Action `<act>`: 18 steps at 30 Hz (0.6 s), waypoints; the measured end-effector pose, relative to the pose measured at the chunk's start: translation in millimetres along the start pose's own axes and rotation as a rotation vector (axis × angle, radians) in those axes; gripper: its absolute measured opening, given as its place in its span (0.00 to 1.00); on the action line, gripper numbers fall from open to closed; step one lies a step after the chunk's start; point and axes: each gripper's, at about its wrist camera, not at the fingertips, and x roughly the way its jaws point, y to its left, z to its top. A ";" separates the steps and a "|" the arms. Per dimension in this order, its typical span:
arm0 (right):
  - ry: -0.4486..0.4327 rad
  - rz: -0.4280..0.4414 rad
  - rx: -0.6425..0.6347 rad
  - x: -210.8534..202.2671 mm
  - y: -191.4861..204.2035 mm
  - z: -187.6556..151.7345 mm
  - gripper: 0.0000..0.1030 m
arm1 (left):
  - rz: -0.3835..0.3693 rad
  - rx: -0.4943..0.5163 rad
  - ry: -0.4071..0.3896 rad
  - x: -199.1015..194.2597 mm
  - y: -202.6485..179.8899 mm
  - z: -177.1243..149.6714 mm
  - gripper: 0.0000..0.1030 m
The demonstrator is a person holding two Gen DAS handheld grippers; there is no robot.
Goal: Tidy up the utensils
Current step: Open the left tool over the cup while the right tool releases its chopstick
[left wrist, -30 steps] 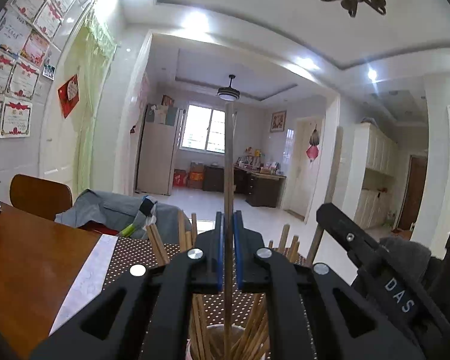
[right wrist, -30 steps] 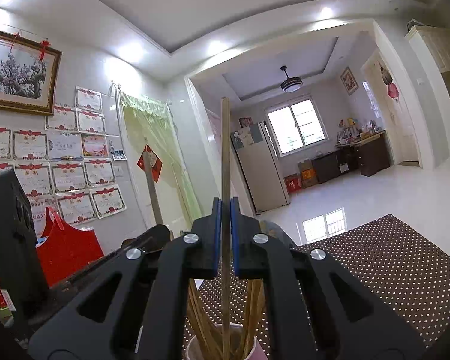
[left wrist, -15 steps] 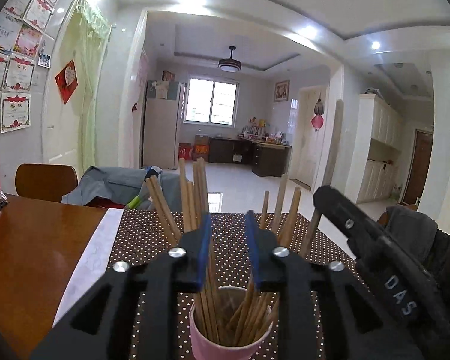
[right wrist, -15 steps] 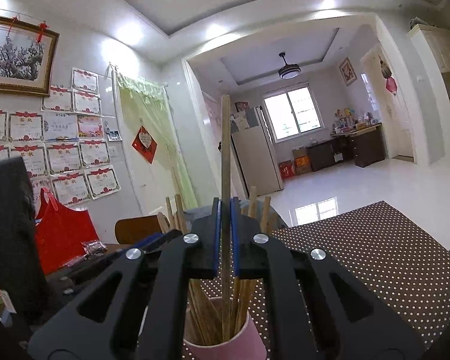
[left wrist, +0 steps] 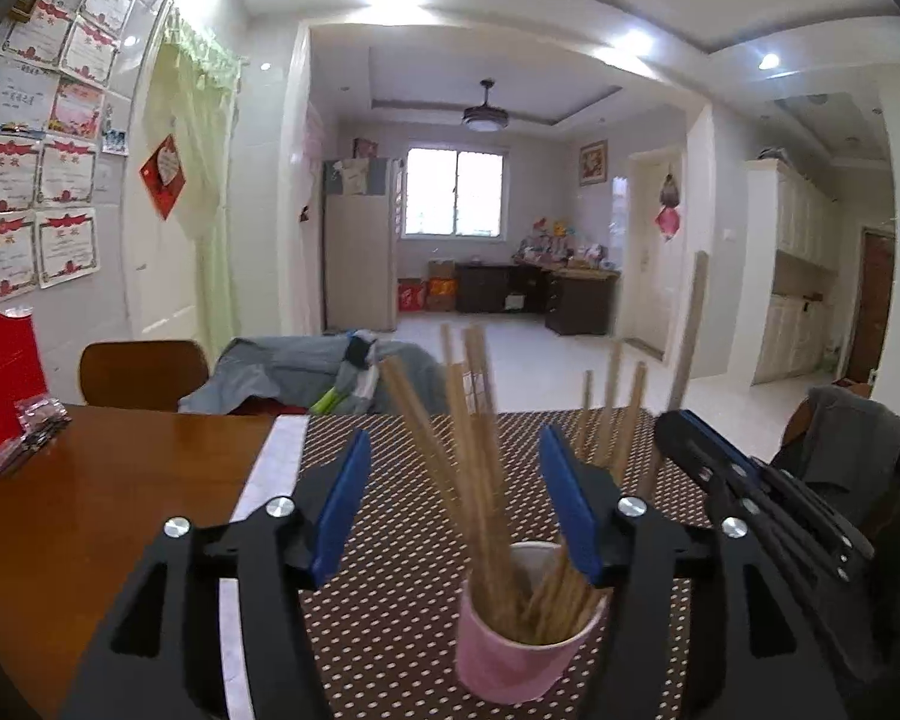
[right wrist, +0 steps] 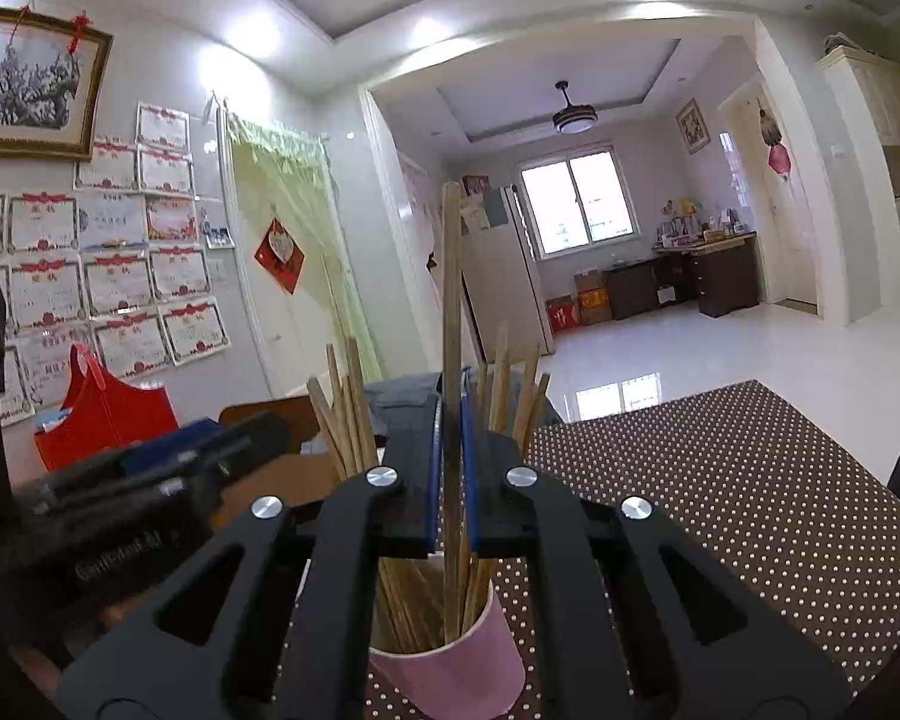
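Now that my left claw [left wrist: 453, 507] is opening and its chopstick has dropped into the pink cup [left wrist: 510, 654], only the chopstick [right wrist: 450, 312] pinched in my right claw [right wrist: 450, 468] (held upright above the cup) remains to deposit.

**Two wrist cams, one pink cup**

Both views are fisheyes riding on the grippers, looking forward along the fingers. The left wrist one sits close behind the pink cup [left wrist: 525, 642], tipped a bit downward, facing the far window [left wrist: 453, 192] beyond it. The right wrist one is even closer to the pink cup [right wrist: 450, 666], looking about level, with the cup at its bottom edge. Both share the cup, the dotted mat [left wrist: 402, 588] under it, the certificates wall [right wrist: 114, 276] to the cup's left and that window.
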 end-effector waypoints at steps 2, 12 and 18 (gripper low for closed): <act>0.013 -0.008 -0.006 1.3 1.3 -3.0 0.07 | 0.007 -0.018 0.025 2.2 6.1 1.1 0.57; 0.108 -0.010 -0.009 12.6 2.1 -18.0 0.07 | 0.030 -0.022 0.091 9.3 10.7 0.7 0.57; 0.136 0.004 -0.020 9.3 7.9 -16.7 0.07 | 0.012 -0.005 0.093 4.7 3.0 0.2 0.57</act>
